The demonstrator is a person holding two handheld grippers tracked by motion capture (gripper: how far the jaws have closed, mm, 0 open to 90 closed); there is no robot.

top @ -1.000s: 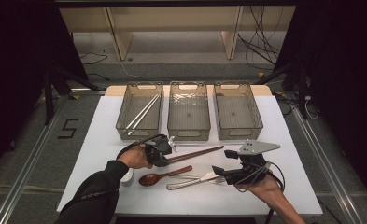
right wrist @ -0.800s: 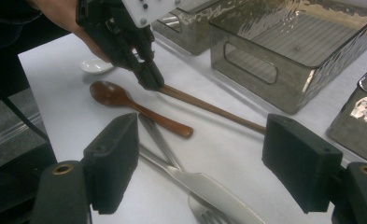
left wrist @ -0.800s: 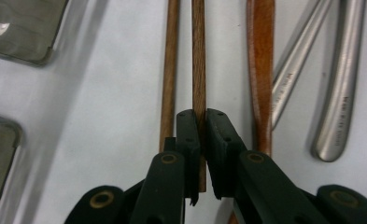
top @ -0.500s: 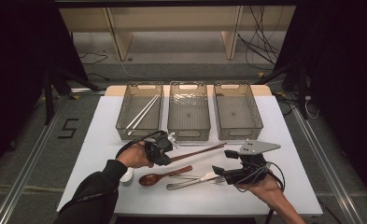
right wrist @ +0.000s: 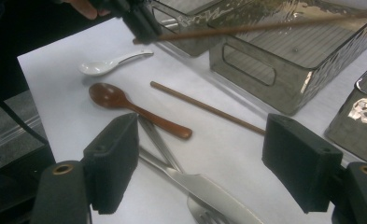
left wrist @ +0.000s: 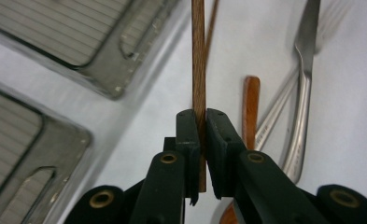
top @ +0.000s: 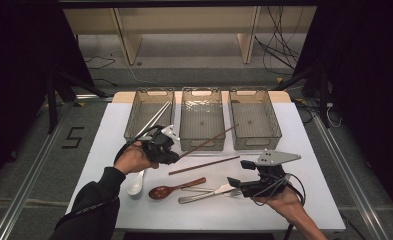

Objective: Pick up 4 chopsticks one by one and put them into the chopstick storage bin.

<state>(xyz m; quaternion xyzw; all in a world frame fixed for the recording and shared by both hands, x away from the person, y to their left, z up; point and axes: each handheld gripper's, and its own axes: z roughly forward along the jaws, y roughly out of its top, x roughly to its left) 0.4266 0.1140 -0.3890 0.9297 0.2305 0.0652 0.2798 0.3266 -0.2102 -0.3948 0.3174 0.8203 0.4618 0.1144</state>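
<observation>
Chopstick [top: 209, 140] of dark wood hangs clear of the white table [top: 309, 135], pinched near 1 end by the left gripper [top: 170, 154], whose jaws are closed tight on it in the left gripper view [left wrist: 198, 56]. In the high view its free end slants up over the front rim of the middle bin [top: 202, 118], 1 of 3 clear bins along the far side of the table. A 2nd chopstick [top: 204, 165] lies flat on the table just beyond the brown wooden spoon [top: 176, 189]. The right gripper [top: 236, 186] hovers low over a steel knife [top: 204, 196] and fork [top: 204, 189], its jaws spread wide with nothing between them. A white ceramic spoon [top: 136, 184] rests near the person's left hand [top: 134, 159]. The left bin [top: 149, 114] holds 2 pale chopsticks [top: 153, 120].
</observation>
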